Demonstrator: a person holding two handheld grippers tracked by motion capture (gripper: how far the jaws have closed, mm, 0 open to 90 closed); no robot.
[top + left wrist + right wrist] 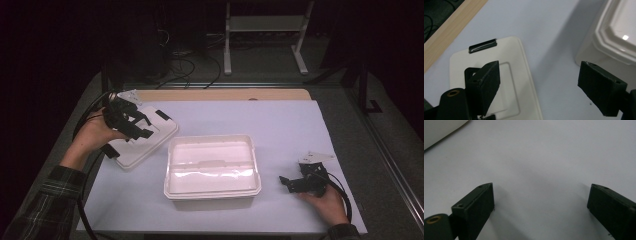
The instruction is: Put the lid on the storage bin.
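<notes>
A white plastic box (212,190) without its lid stands at the middle of the table, and its corner is seen in the left gripper view (614,37). The flat white lid (150,145) lies to its left, with a black clip (482,45) on its far edge. My left gripper (142,127) hovers over the lid (524,82), open, with nothing between its pads (539,75). My right gripper (286,184) rests low on the table to the right of the box, open and holding nothing (540,195). A white corner of the box (439,130) shows at the upper left of the right gripper view.
A pale sheet (280,125) covers the table, with a wooden strip (220,94) along the far edge. Beyond the table is a dark floor with cables and a white metal stand (265,30).
</notes>
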